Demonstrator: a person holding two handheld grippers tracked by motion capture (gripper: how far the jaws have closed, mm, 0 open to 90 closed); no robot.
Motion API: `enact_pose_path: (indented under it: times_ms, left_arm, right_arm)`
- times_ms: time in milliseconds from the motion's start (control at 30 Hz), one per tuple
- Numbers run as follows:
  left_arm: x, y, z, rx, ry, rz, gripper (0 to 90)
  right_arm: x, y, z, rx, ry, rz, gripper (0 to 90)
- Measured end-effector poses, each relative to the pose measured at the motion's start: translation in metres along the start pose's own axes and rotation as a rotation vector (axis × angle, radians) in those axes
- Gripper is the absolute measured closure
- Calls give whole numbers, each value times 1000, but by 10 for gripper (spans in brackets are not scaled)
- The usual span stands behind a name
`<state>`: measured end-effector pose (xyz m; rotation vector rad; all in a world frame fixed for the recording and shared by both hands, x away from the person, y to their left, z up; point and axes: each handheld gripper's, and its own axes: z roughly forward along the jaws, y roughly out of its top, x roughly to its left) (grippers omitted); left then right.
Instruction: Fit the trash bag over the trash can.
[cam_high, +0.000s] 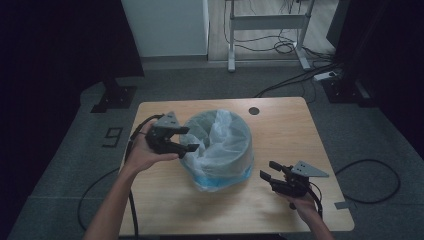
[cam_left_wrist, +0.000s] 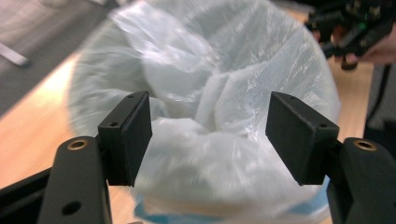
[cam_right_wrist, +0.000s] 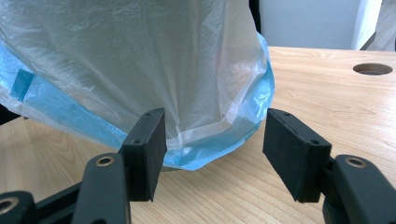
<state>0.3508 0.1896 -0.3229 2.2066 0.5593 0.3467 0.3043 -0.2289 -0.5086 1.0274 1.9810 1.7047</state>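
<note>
Near the counter's (cam_high: 280, 130) front-right corner, the right gripper (cam_high: 266, 170) sits low with its jaws apart and nothing between them, aimed at the bin's (cam_high: 235, 162) base. In the right gripper view bare wood lies between the jaws and the bag's (cam_high: 220, 145) blue hem (cam_right_wrist: 219, 140), which droops to the counter. The bin stands near the counter's middle, lined with the thin white bag; the plastic is folded over the rim and bunched loosely inside, and nothing else can be made out in it. At the bin's left rim the left gripper (cam_high: 192, 139) has its jaws wide, with bag plastic bulging in the gap; the view is blurred and no pad clearly presses on it. Open wood runs along the front and right edges, and toward the back-right corner, past a round hole (cam_high: 254, 110).
</note>
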Motion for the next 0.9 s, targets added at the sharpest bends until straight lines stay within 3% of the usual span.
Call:
enact_pose_path:
  times_ms: [267,533,667,900]
  left_arm:
    - [-16,-54,-43,-126,80,-70,294]
    - [-27,-109,-58,-148,120,-127,288]
    - [-26,-122,-57,-155,125,-157,287]
    - [-24,-125,-55,-163,124,-177,281]
  right_arm:
    - [-2,-3,-7,3,-29,-7,374]
    - [-8,-7,-17,1,-66,3,367]
    - [-11,-7,-20,-7,-84,6,364]
    - [-11,-6,-23,-21,-99,-5,353]
